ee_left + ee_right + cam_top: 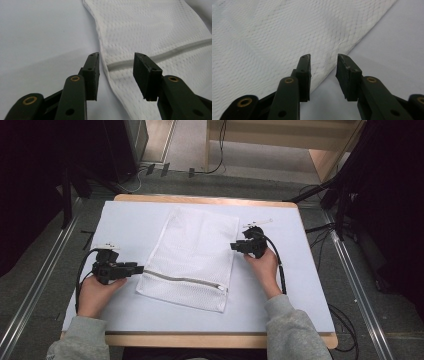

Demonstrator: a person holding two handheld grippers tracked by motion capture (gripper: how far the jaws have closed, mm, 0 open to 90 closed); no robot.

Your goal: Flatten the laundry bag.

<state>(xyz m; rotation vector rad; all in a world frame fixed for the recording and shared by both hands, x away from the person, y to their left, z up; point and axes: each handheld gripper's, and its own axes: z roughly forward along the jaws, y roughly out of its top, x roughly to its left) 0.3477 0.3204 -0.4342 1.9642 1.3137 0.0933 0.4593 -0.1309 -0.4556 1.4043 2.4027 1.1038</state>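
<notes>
**Mesh bag flat on covered table, both grippers open beside it**

While the mesh bag (192,257) lies flat near the middle of the table (200,199), both grippers sit at its side edges with nothing held. A white sheet (127,220) covers most of the table top; bare wood shows along the far rim and the near edge. The sheet looks smooth and matt in the two gripper views.

Bag: white netting, roughly rectangular, turned slightly so its long sides run slantwise across the sheet. A zip (187,280) runs across it close to the near end.

Left gripper (136,268): low over the sheet at the bag's left edge, level with the zip end. In the left gripper view its jaws stand apart, with the bag's hem and the zip (120,65) seen between them; the pads press on nothing.

Right gripper (234,246): at the bag's right edge, farther up the table than the left one. In the right gripper view the jaws stand apart over the hem of the bag (287,37), gripping nothing; whether a pad grazes the cloth I cannot tell.

Room: grey floor around the table, metal rails (37,280) running along both sides, dark stands and black cables (320,227) to the right, a pale wooden frame (320,155) beyond the far edge.
</notes>
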